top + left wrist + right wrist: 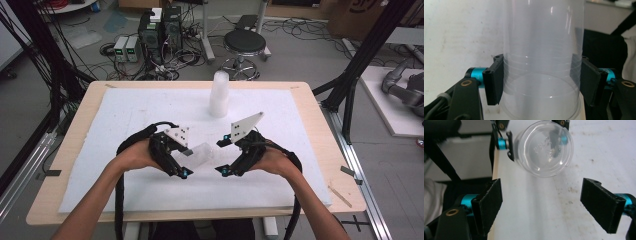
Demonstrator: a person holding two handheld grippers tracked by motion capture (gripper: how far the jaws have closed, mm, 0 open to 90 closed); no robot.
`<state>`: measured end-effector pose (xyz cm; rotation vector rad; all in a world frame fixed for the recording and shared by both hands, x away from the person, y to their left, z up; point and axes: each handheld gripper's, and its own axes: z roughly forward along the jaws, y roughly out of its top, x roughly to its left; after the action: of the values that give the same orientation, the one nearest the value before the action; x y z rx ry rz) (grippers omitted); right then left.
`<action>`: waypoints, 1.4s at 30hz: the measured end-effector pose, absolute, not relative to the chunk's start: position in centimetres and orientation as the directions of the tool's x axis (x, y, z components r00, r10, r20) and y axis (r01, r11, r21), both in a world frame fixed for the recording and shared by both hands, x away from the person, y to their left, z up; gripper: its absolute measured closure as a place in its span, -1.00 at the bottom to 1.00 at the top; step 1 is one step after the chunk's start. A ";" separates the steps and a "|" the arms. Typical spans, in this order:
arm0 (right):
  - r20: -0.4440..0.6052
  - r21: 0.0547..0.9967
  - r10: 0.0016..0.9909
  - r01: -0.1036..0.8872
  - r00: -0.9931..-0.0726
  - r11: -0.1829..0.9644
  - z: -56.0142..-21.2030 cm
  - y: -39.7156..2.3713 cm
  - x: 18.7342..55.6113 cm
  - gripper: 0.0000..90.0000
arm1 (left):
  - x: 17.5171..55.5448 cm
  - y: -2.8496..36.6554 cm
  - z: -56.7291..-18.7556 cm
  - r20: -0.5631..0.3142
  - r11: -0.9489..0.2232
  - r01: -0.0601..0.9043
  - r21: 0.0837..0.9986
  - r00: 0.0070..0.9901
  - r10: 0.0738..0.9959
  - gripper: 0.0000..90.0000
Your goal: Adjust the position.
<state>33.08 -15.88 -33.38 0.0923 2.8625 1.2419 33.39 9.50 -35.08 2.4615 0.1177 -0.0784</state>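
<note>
Gripping a clear plastic cup (201, 154) above the near middle of the white foam sheet (125, 115), left gripper (184, 161) clamped with a black pad (495, 82) pressed to each side of the ribbed wall, cup tipped sideways with its base turned toward the other hand. Seen end-on from the right gripper view, same cup (544, 148) with embossed base facing the camera, held clear of the sheet. Waiting just beside it, right gripper (223, 156) with jaws spread wide and nothing between the pads (489, 203), not yet touching the cup. Standing upright near the far edge of the wooden table (75, 130), well apart from both hands, a stack of similar translucent cups (219, 95). Judged from this: one cup lifted and presented, hand-over or second grasp not yet made, placement left to do.
</note>
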 end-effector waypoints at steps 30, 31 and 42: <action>-0.029 0.549 -0.008 -0.022 -1.000 0.835 -32.6 -13.1 32.9 -0.59 | 33.7 5.7 -34.3 -0.062 -0.931 0.029 0.363 0.998 0.006 -0.29; -0.029 0.549 -0.008 -0.022 -1.000 0.835 -32.6 -13.1 32.9 -0.59 | 33.7 5.7 -34.3 -0.062 -0.931 0.029 0.363 0.998 0.006 -0.29; -0.029 0.556 -0.012 -0.026 -1.000 0.831 -32.5 -12.8 32.9 -0.46 | 33.7 5.1 -34.4 -0.059 -0.935 0.009 0.355 0.998 -0.013 -0.28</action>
<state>32.91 -12.79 -32.54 -0.0306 2.9824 0.9064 33.69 5.15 -34.40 2.7771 -0.0028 -0.0849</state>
